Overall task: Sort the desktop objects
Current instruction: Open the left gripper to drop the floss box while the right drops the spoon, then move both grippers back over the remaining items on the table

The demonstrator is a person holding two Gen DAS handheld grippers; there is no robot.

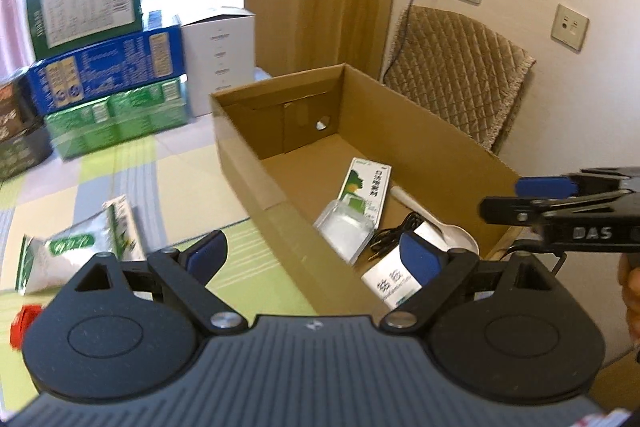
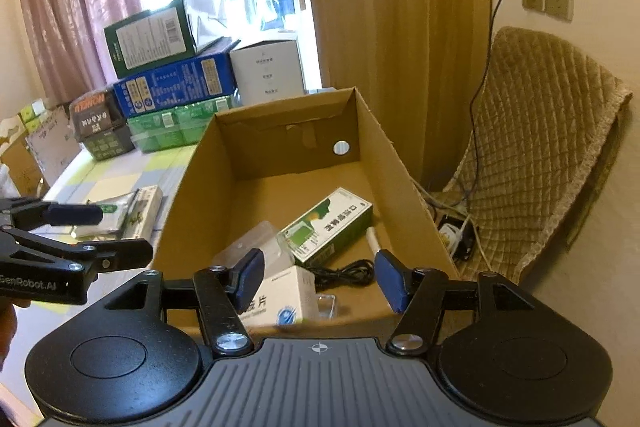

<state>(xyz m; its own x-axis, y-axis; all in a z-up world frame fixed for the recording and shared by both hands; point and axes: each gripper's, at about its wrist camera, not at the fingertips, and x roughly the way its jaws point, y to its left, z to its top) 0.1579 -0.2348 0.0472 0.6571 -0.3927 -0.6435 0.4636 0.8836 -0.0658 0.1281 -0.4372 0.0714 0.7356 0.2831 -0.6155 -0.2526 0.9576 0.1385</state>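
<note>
red object (image 1: pixel 25 321): blurred, cut by left edge | white medicine box (image 2: pixel 280 301): partly behind claw finger

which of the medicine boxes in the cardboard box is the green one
The long flat medicine box lying mid-floor in the cardboard box, green and white. The other medicine box, nearest the right gripper, is white with blue print.

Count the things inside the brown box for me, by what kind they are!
Medicine boxes: 2, a green and white one and a white one
Clear plastic cases: 1
Black cables: 1
White spoons: 1
Total: 5 things in the cardboard box
</note>
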